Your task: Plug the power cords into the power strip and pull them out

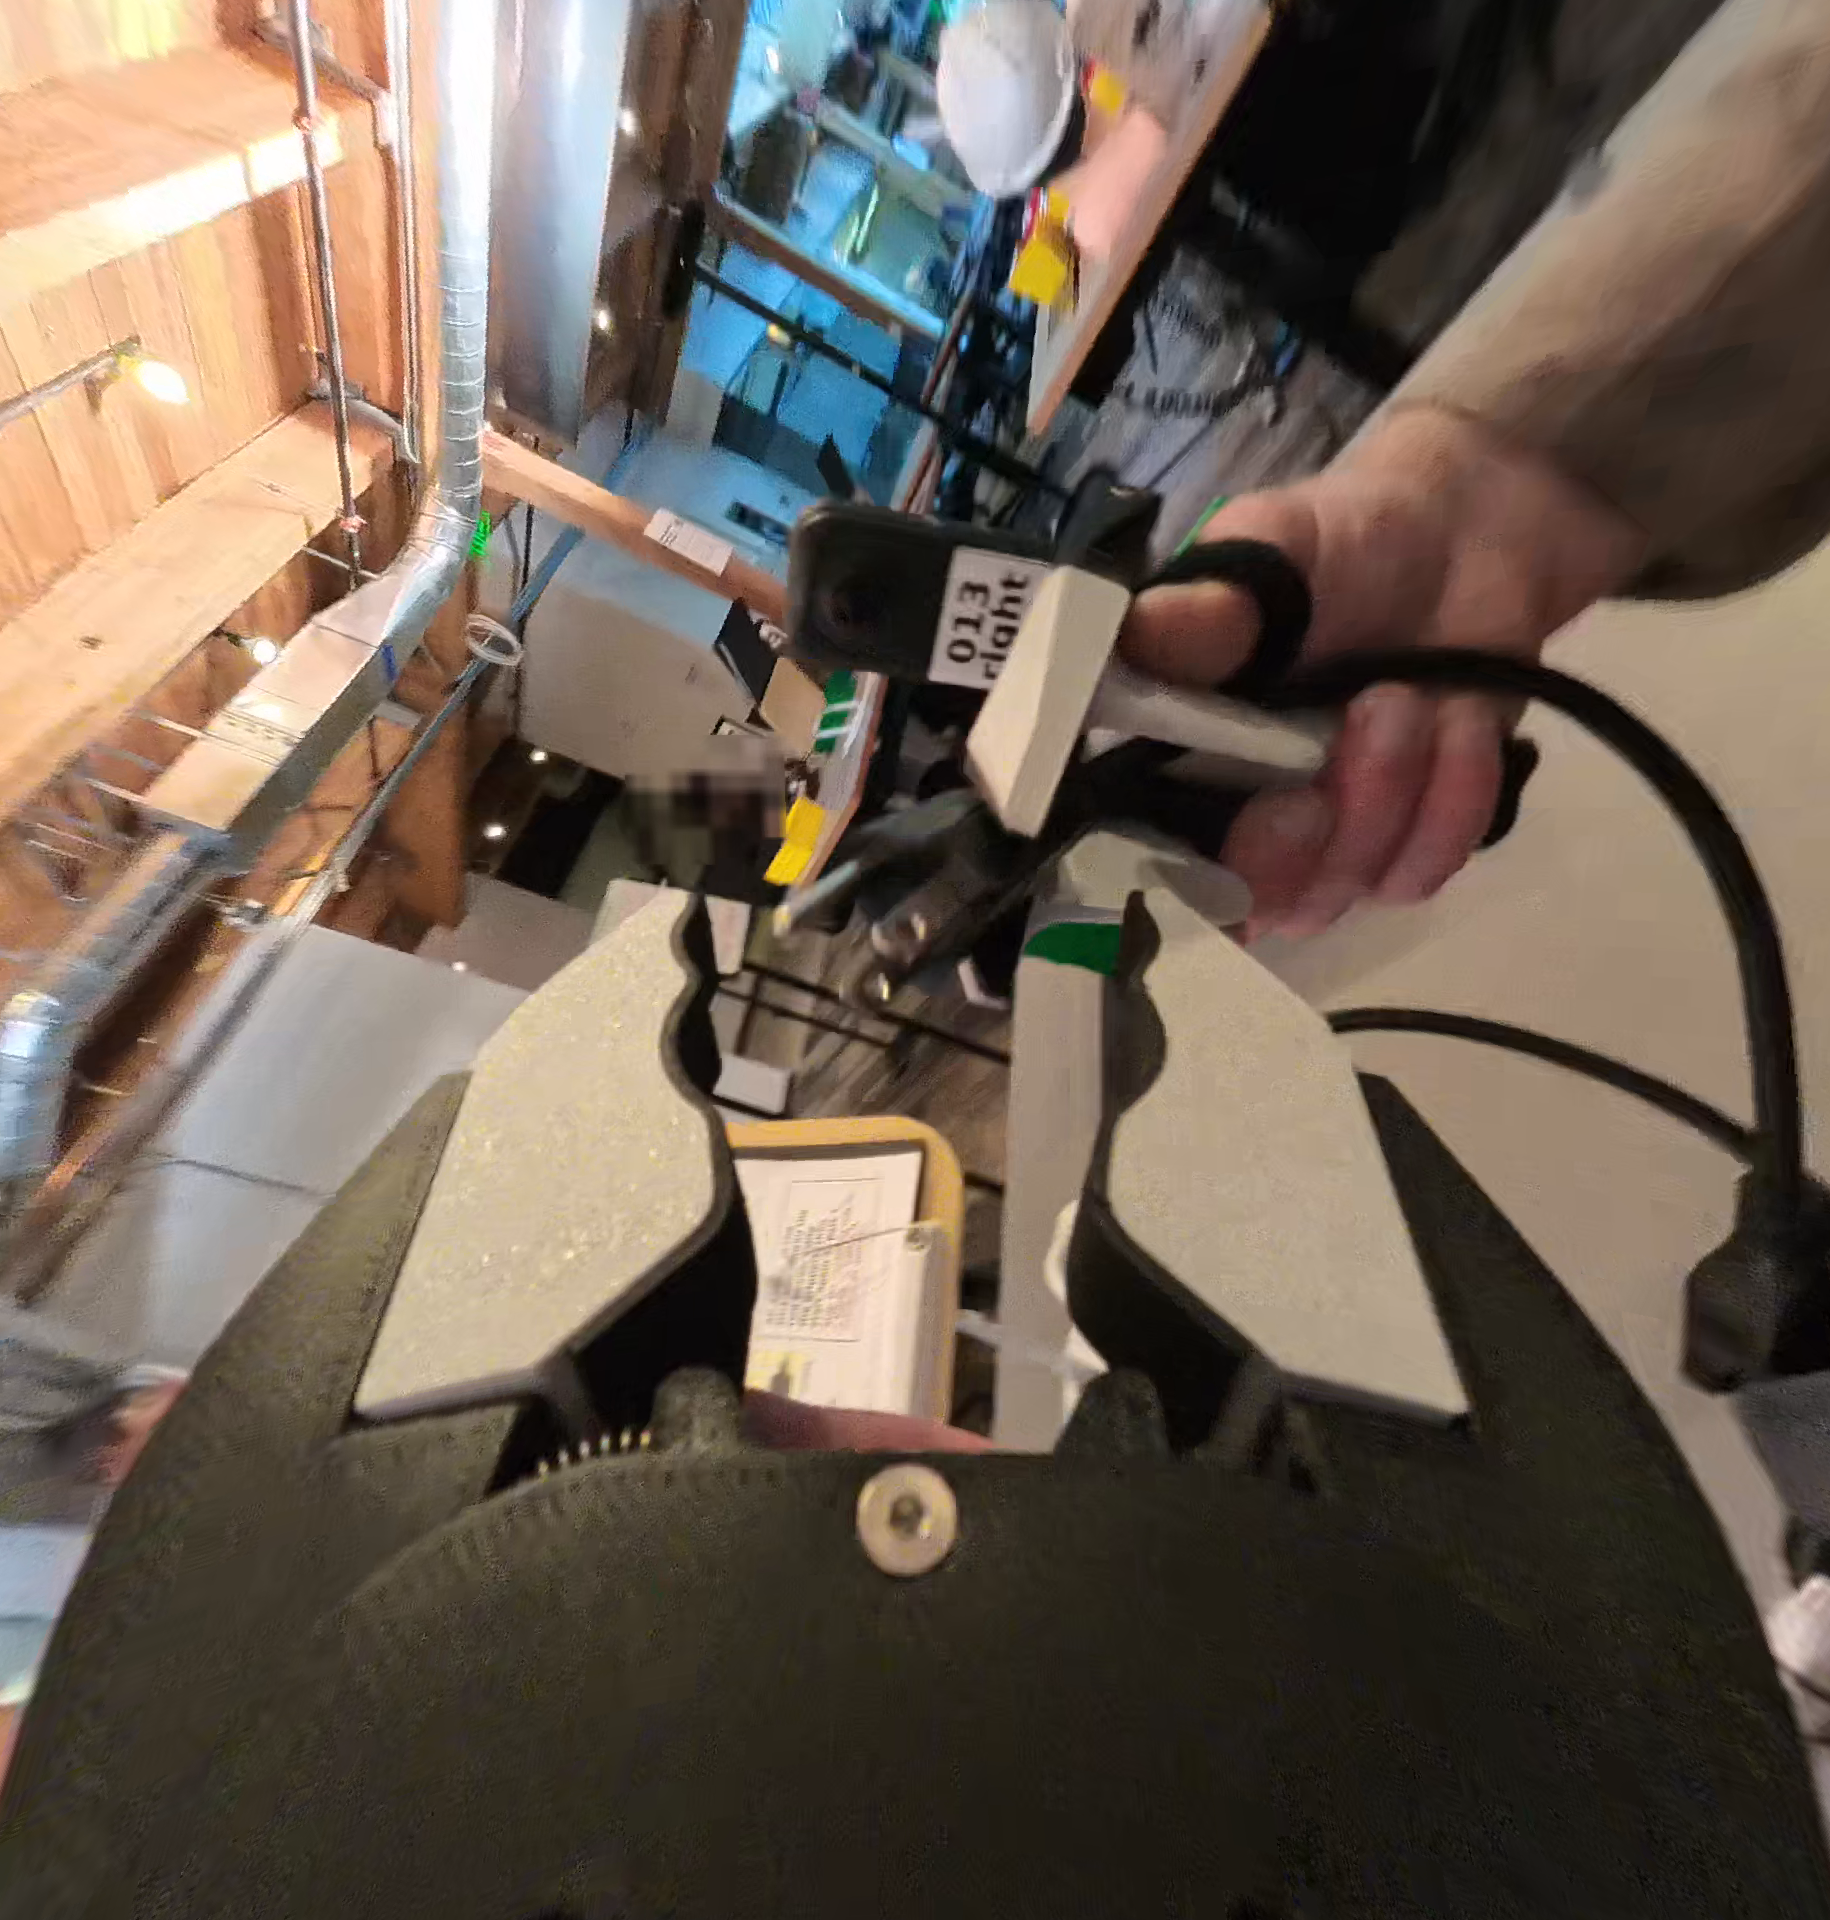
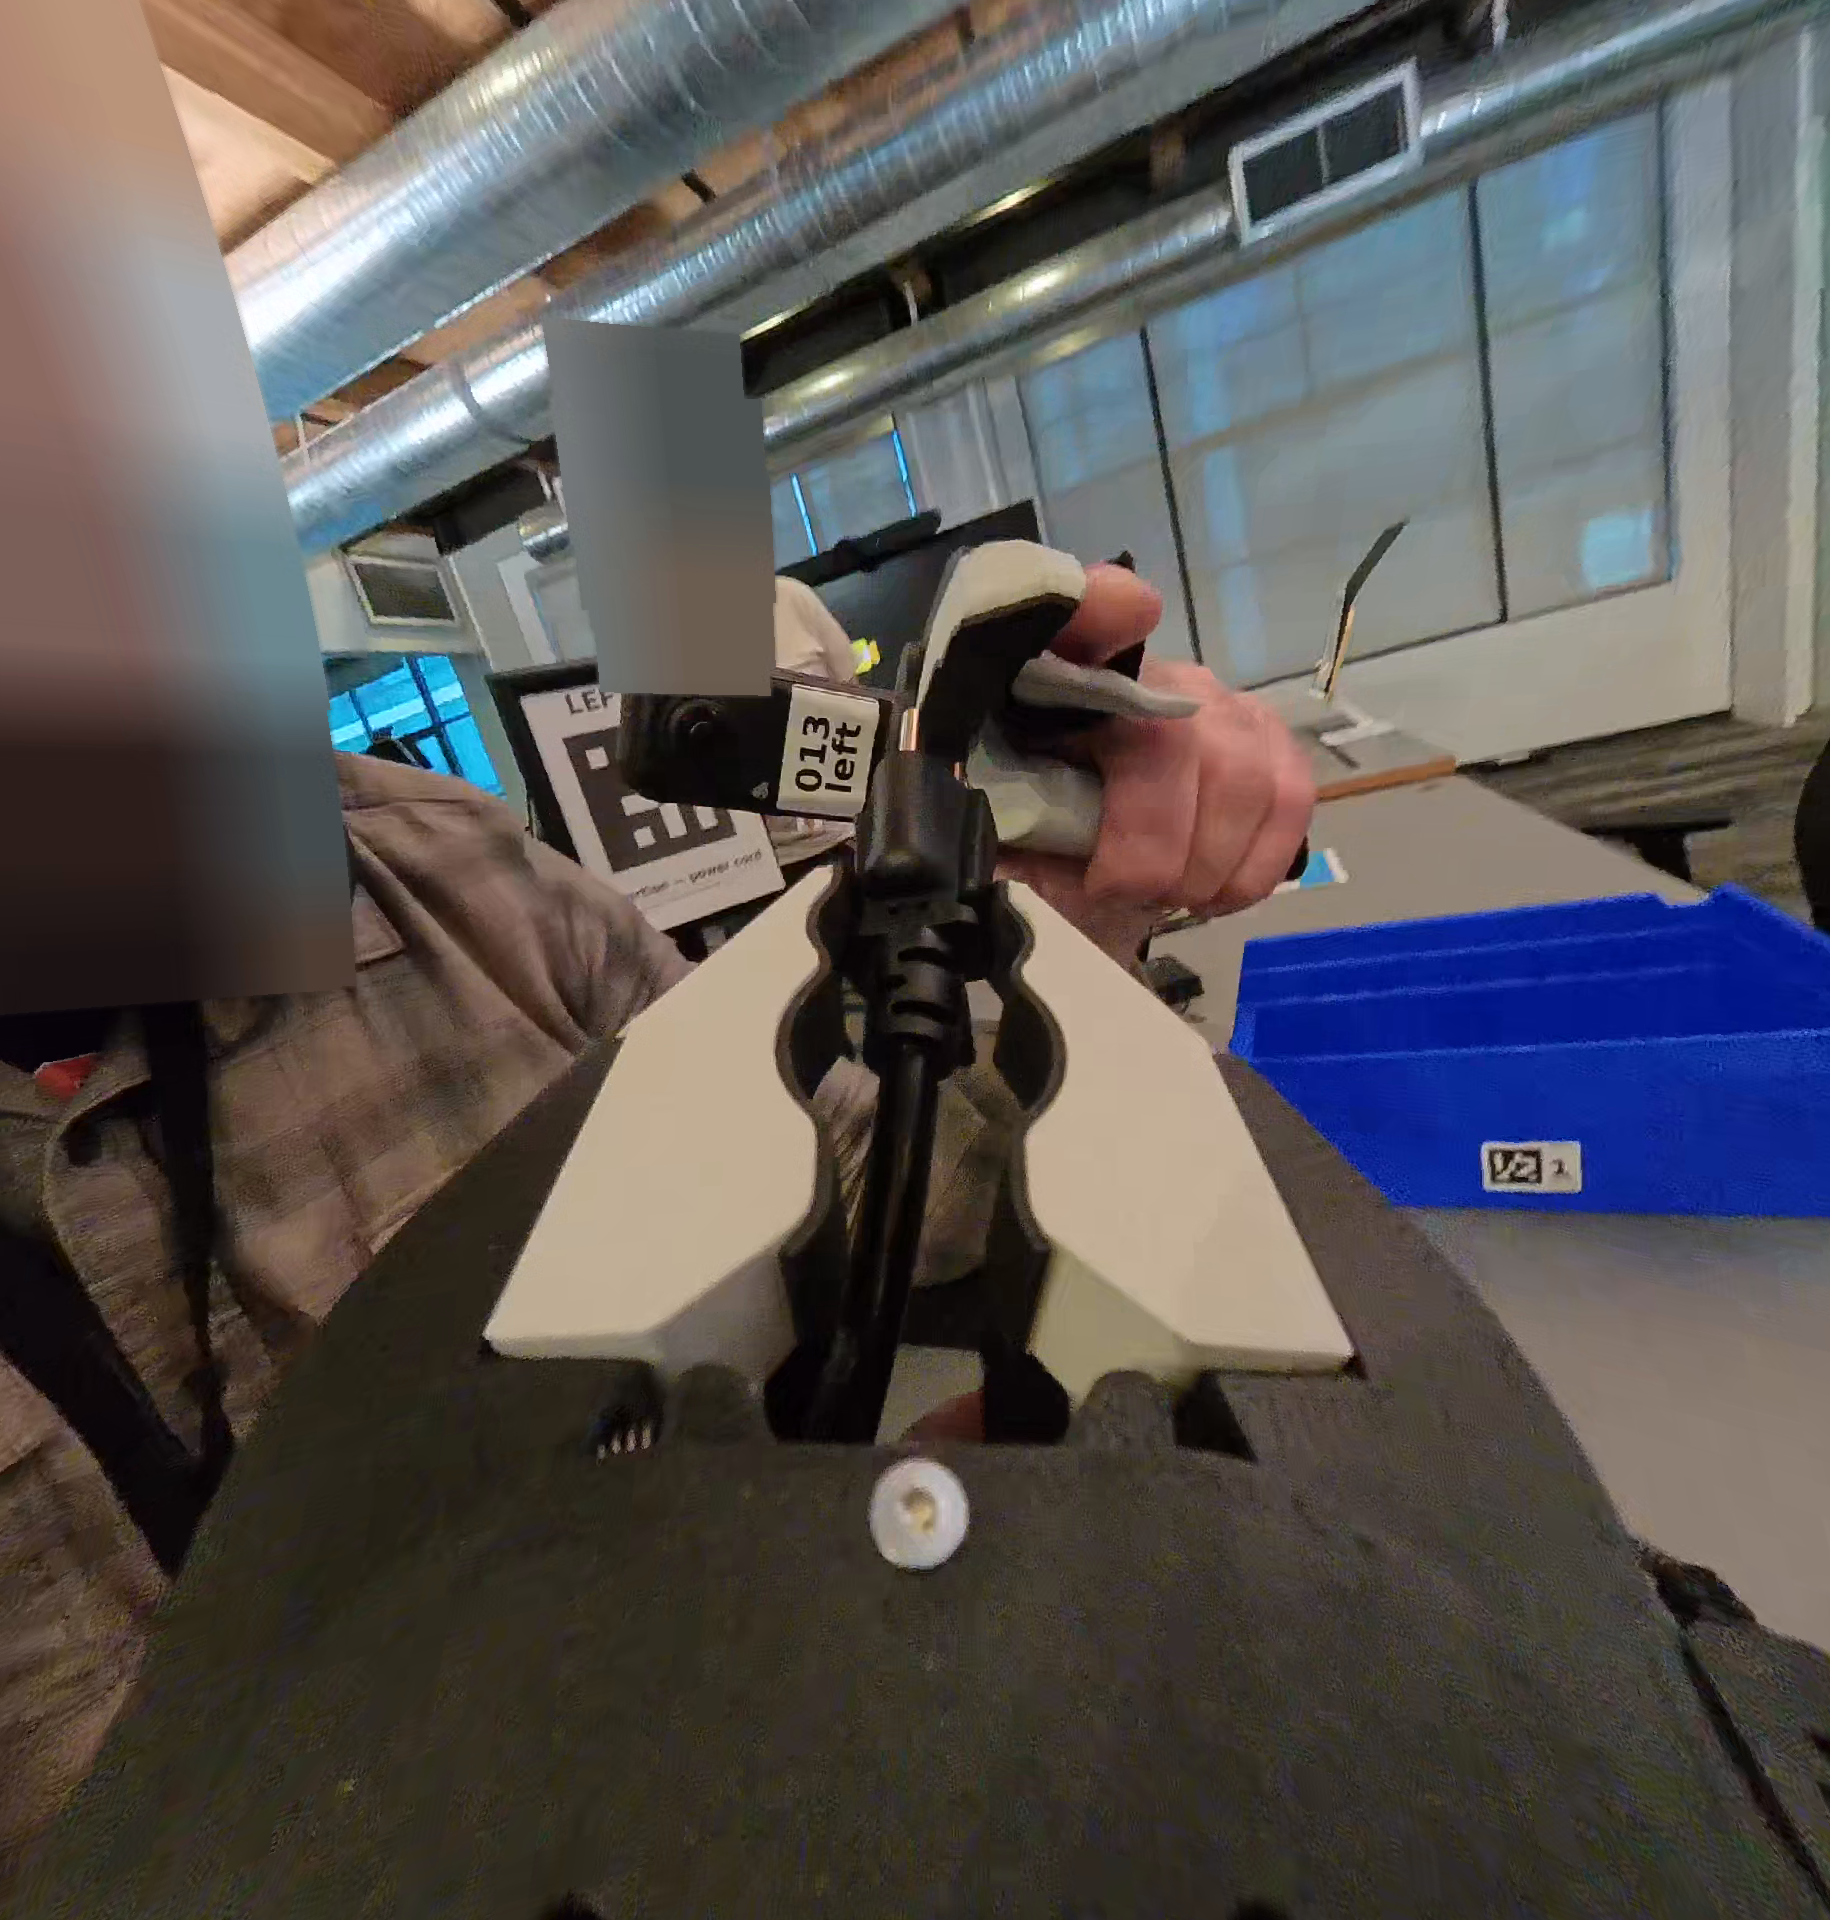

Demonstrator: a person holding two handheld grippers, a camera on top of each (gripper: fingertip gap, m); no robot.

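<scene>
**While Clamped on a Black Plug (image 2: 921,821): Held Aloft, Facing an Open Mate**

Though seen twice over, best read from the right wrist first. Nearest: right gripper (image 2: 916,920) clenched on the black plug's ribbed collar, white fingers (image 2: 682,1143) pressing in from both sides, prongs pointing away from the camera. Black cord (image 2: 880,1195) running back between those fingers toward the lens. Just past the prongs: left gripper (image 2: 994,665), carried in a hand (image 2: 1191,800), very near the plug; touching or apart, cannot tell. Off to the right, a blue bin (image 2: 1555,1060) on a grey table (image 2: 1669,1403). Behind, a white sign with a black square pattern (image 2: 651,810). Farthest, silver ducts (image 2: 578,187) overhead.

From the left wrist, nearest: left gripper released, fingers well apart, nothing held between them. Beyond the tips, the right gripper in another hand (image 1: 1389,727), plug prongs aimed back toward the camera, all in mid-air. Cord looping out and down to the right, toward a blurred dark connector (image 1: 1763,1299) at the frame's edge.
</scene>
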